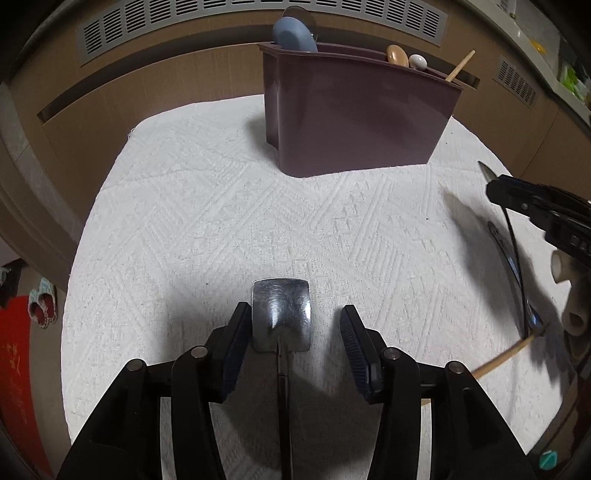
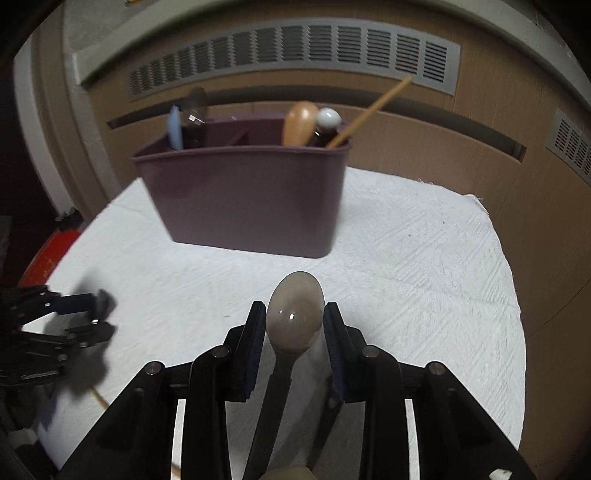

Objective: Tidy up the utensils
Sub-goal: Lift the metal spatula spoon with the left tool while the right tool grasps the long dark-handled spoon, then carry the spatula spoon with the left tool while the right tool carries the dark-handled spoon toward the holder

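Left wrist view: left gripper [image 1: 291, 332] over the white textured cloth [image 1: 177, 206], jaws set wide. One flat square-ended metal blade, a spatula [image 1: 280, 314], lies between the fingers; left pad close beside it, right pad apart. Its handle runs back under the gripper, mostly hidden.

One purple utensil caddy [image 1: 354, 122] stands at the far side of the cloth. Counted sticking out of it: one blue-grey rounded head [image 1: 293, 35] at the left end; at the right end one tan wooden head [image 1: 397, 55], one white knob [image 1: 417, 61], one wooden chopstick [image 1: 460, 65] leaning right. A clear disc sits behind the blue head; type unclear.

Right wrist view: right gripper [image 2: 294, 332], jaws at middle width, flanking the bowl of one dark spoon [image 2: 295, 314]. Contact with the pads cannot be confirmed; the handle passes back beneath the gripper. Caddy dividers are visible; which compartment holds what is not clear.

At the right edge of the left view, a second chopstick [image 1: 502, 360] and a dark curved utensil [image 1: 511, 266] are partly cut off. The frame is blurred there.
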Tool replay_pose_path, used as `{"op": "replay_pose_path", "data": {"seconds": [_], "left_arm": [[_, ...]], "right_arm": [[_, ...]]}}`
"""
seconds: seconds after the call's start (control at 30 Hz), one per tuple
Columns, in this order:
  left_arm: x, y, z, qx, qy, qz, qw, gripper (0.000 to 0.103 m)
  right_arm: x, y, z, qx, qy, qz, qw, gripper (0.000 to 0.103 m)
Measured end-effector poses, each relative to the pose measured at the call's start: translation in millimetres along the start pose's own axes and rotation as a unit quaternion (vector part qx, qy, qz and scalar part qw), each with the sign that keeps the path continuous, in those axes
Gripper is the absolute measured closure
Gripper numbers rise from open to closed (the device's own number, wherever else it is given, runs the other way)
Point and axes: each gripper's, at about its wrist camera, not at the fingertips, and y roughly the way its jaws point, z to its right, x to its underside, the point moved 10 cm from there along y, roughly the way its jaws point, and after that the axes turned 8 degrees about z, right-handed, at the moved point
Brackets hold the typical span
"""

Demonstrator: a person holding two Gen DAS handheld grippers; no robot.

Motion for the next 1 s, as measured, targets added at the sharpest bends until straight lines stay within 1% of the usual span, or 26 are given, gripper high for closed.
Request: {"op": "replay_pose_path", "data": {"seconds": [0.03,0.07,0.1,0.13,0.2,0.23,0.3,0.4,0.5,0.53,0.57,0.6,0.7,0.73,0.9,1.0], "left_arm": [[-0.8,-0.2,-1.1,0.001,-0.007,0.004,1.0000,0.054],[-1.6,-1.1,-3.1,0.002,-0.015,0.010,0.9998,0.058],[-2.0,-2.7,-5.9,0.002,-0.025,0.015,0.9996,0.070],[-2.1,-5.3,-8.1,0.011,-0.042,0.018,0.9989,0.070],[-2.6,-11.7,-8.0,0.044,-0.078,0.021,0.9958,0.070],[-3.2,-16.7,-6.4,0.049,-0.083,0.027,0.9949,0.070],[-6.1,-27.8,-2.0,0.046,-0.074,0.043,0.9953,0.070],[-9.8,-39.3,5.8,0.044,-0.062,0.053,0.9956,0.070],[-15.7,-48.0,12.0,0.050,-0.058,0.063,0.9950,0.070],[-18.9,-51.4,14.4,0.054,-0.055,0.069,0.9946,0.072],[-22.5,-55.6,16.9,0.059,-0.052,0.078,0.9938,0.087],[-24.8,-57.3,17.7,0.061,-0.051,0.083,0.9934,0.089],[-29.5,-56.9,19.0,0.073,-0.057,0.095,0.9912,0.089],[-29.8,-55.0,18.8,0.073,-0.057,0.095,0.9911,0.089],[-23.1,-37.2,8.5,0.064,-0.078,0.063,0.9928,0.089],[-16.7,-29.4,0.4,0.053,-0.087,0.049,0.9936,0.086]], "right_arm": [[-1.9,-2.7,1.4,-0.005,0.004,0.007,1.000,0.074],[-4.2,-5.6,3.3,-0.009,0.008,0.015,1.000,0.074],[-6.4,-11.0,3.7,-0.011,0.012,0.022,1.000,0.074],[-8.6,-11.1,9.2,-0.011,0.015,0.026,0.999,0.074],[-11.6,-15.8,15.5,-0.012,0.019,0.034,0.999,0.074],[-13.3,-21.0,16.2,-0.012,0.018,0.039,0.999,0.074],[-17.1,-23.6,19.4,-0.011,0.013,0.045,0.999,0.074],[-19.8,-35.5,17.8,-0.011,0.009,0.053,0.998,0.074],[-19.9,-40.1,14.4,-0.011,0.014,0.059,0.998,0.074],[-19.8,-42.1,13.8,-0.012,0.017,0.058,0.998,0.074],[-19.8,-42.9,13.7,-0.011,0.019,0.057,0.998,0.074],[-18.8,-43.9,14.0,-0.008,0.021,0.057,0.998,0.074],[-18.5,-46.1,15.4,0.006,0.030,0.055,0.998,0.074],[-18.4,-46.1,16.2,0.011,0.033,0.054,0.998,0.074],[-17.0,-48.5,15.3,0.026,0.034,0.053,0.998,0.074],[-16.6,-47.7,17.1,0.028,0.035,0.048,0.998,0.074]]}}
